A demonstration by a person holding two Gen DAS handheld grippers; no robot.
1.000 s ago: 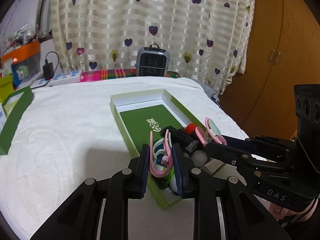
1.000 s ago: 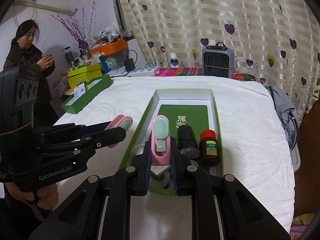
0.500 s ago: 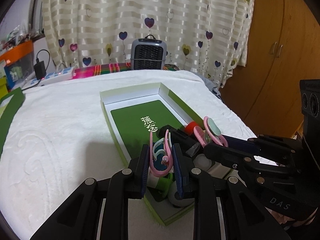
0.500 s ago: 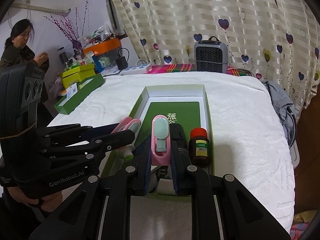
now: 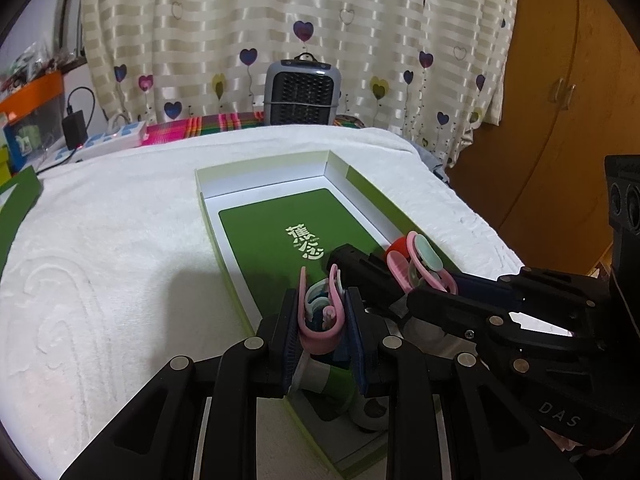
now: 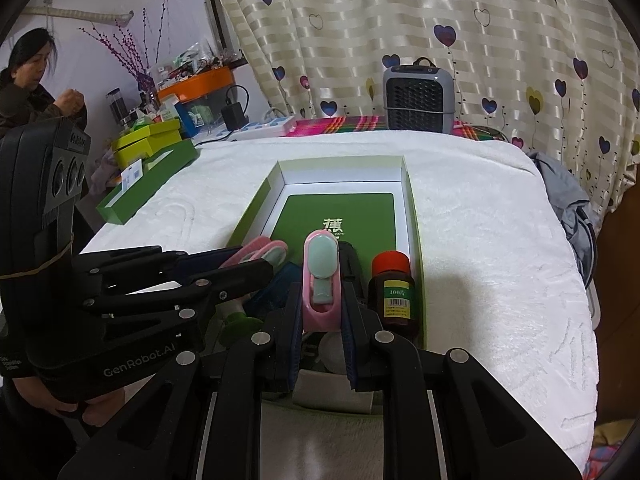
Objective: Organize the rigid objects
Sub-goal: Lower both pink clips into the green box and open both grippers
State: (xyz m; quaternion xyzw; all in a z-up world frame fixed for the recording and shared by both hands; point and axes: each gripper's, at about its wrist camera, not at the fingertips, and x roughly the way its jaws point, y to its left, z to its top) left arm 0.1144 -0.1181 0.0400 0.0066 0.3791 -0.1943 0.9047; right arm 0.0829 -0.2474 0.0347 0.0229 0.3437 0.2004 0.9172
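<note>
Clips first: through the left wrist camera I am counting two pink clips. My left gripper is pinching one pink clip between its nearly closed fingers, seen edge-on, just above the near end of the green box. The second pink clip is sitting in my right gripper, which is reaching in from the right over the same end of the box. One green card with white characters is lying flat on the box floor. A red cap is peeking out behind the second clip. The box is resting on a white fleecy blanket that is covering the surface; I cannot tell what lies beneath. Behind it one grey heater is standing before a striped curtain with hearts, and a wooden wardrobe is filling the right side.

Through the right wrist camera, my right gripper is squeezing its clip, mint pad facing up, narrow gap between the fingers. One brown bottle with a red cap is standing in the box just right of it, and a black cylindrical object is lying between them. My left gripper is holding its clip at the left, over the box's near left corner. One green lid is lying at the blanket's left edge, beside two yellow-green boxes. One woman is standing at far left.
</note>
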